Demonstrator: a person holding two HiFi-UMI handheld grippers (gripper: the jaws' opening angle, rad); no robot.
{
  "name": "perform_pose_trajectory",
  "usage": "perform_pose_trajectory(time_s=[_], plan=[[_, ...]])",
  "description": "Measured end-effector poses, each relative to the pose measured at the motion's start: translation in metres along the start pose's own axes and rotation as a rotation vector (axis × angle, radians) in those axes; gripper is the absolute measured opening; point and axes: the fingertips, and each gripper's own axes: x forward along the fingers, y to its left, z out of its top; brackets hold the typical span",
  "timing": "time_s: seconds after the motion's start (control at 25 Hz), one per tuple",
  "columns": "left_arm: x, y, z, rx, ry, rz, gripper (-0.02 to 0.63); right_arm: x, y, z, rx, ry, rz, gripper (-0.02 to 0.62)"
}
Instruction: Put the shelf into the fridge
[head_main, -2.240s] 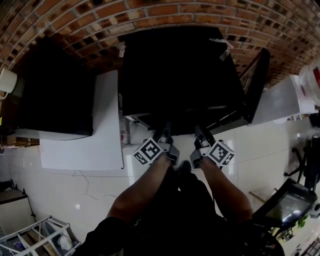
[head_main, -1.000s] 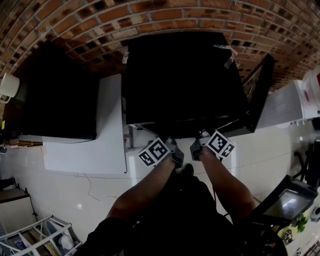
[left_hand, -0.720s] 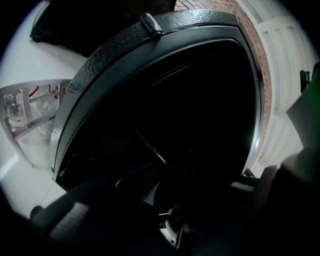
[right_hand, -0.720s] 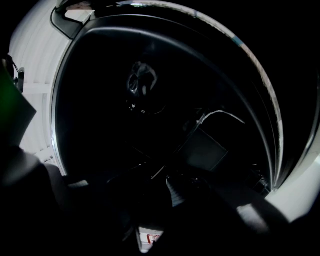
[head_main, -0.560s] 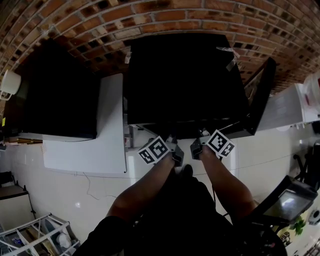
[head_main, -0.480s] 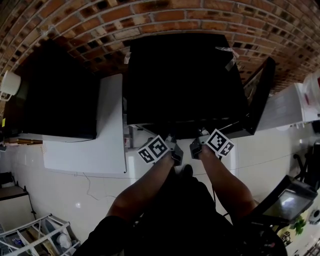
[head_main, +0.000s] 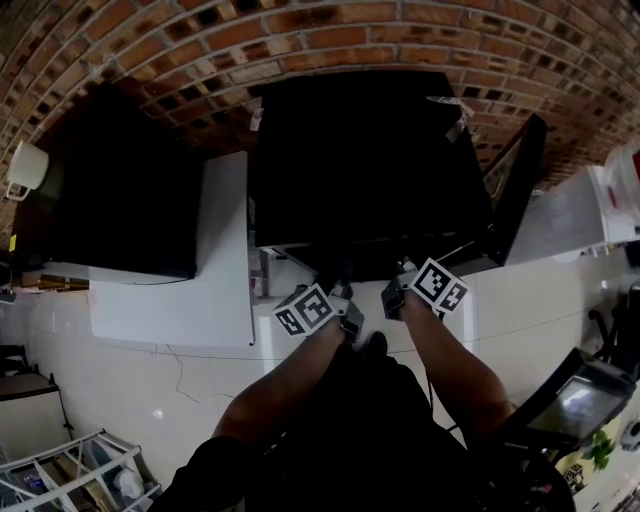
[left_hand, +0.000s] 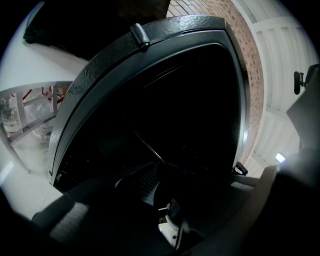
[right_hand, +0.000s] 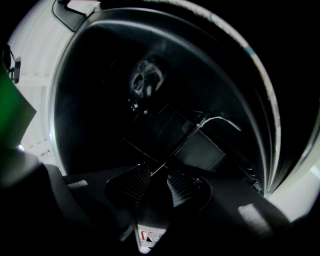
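Seen from above, the black fridge (head_main: 365, 150) is a dark box, its door (head_main: 512, 185) swung open on the right and its inside all black. Your gripper views look in. The shelf (right_hand: 145, 150) shows as a thin wire edge within the cavity, running to your right tongs (right_hand: 156, 184). Their ribbed pads (right_hand: 131, 184) have just been opening and stand apart, not pressing it. Your left tongs (left_hand: 161, 186) show one pad only, so I cannot tell their state.
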Motion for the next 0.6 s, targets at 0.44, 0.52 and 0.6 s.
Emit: perform_pose_trajectory(time_s=[0.44,0.52,0.6], plan=[[-0.034,-0.034,0.001,0.165,0.010,-0.074,0.029,-0.051,0.010,-0.014,-0.030,0.017,0.035,0.126],[-0.040,-0.040,-0.004,0.178,0.020,-0.098,0.028,-0.063,0.017,-0.016,-0.062,0.022,0.047,0.124],[-0.048,-0.048,-0.008,0.210,0.027,-0.114,0.024,-0.075,0.023,-0.016,-0.095,0.021,0.057,0.123]])
